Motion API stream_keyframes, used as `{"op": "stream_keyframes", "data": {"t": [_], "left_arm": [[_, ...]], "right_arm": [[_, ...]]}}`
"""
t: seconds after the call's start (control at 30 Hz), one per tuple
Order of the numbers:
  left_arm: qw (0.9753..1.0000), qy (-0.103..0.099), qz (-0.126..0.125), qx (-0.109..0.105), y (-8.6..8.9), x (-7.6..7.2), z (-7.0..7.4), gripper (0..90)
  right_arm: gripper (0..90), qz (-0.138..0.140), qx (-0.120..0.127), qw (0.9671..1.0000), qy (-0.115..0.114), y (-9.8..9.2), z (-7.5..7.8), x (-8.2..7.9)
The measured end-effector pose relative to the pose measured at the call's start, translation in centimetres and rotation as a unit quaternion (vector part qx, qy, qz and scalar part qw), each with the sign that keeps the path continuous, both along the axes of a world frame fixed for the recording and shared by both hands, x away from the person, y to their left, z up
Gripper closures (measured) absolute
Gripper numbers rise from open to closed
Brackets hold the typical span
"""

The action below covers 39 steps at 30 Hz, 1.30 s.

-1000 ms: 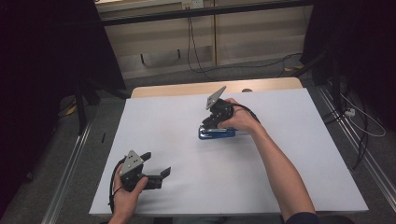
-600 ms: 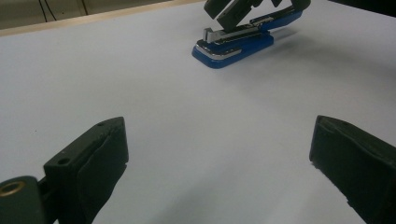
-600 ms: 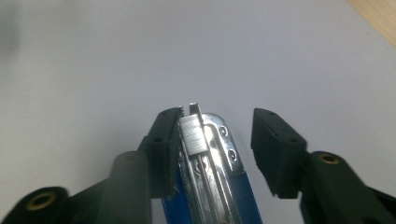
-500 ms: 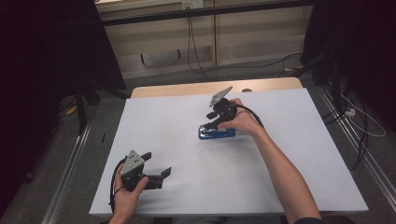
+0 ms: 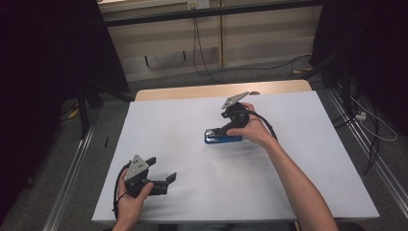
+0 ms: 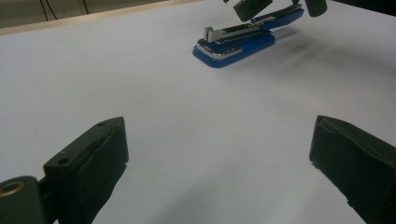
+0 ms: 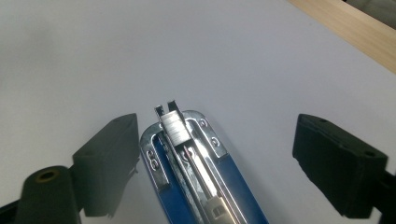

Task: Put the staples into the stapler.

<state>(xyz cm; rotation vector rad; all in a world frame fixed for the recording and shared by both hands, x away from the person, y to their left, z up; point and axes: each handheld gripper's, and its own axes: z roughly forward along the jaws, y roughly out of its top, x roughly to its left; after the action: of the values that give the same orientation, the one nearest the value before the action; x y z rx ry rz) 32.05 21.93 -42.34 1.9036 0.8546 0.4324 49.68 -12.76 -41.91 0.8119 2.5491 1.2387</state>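
White table, blue stapler part hidden under spread right tongs

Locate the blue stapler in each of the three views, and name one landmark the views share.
High view: blue stapler centre, under the right gripper.
Left gripper view: top, right of centre, far beyond the open jaws.
Right gripper view: bottom centre, between the open jaws, beside the left one.
Shared landmark: the white tabletop.

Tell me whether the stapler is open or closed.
Open: the blue stapler's staple channel lies exposed, with staples visible at its front end, between the right tool's spread jaws.
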Motion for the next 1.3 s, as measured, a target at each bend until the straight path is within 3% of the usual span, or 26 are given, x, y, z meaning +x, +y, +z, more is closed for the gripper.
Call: {"op": "stream_keyframes", "data": {"t": [0.1,0.23,0.5,0.77,0.93,1.3], "left_arm": [[1.0,-0.001,0.003,0.002,0.0,0.1,0.0,4.2],[1.0,0.002,0.006,0.004,0.0,0.1,0.0,4.2],[1.0,0.003,0.004,0.004,0.0,0.1,-0.1,4.2],[1.0,0.0,0.007,0.002,0.0,0.1,0.0,4.2],[0.9999,0.0,0.014,0.003,0.1,0.1,0.0,4.2],[0.9998,0.006,0.018,-0.003,0.4,0.3,-0.2,4.2]], "right_arm": [[9.1,-0.019,0.0,0.9997,-0.013,-0.3,0.2,-0.4],[5.1,-0.051,0.002,0.9986,-0.011,-0.5,0.1,-0.9],[5.5,-0.083,0.015,0.9962,-0.022,-1.0,0.1,-2.2],[5.8,-0.092,0.025,0.9946,-0.041,-1.4,0.3,-3.8],[5.2,-0.127,0.019,0.9903,-0.051,-1.9,0.1,-4.6],[5.1,-0.16,0.029,0.9845,-0.065,-2.9,-0.3,-6.3]]}}
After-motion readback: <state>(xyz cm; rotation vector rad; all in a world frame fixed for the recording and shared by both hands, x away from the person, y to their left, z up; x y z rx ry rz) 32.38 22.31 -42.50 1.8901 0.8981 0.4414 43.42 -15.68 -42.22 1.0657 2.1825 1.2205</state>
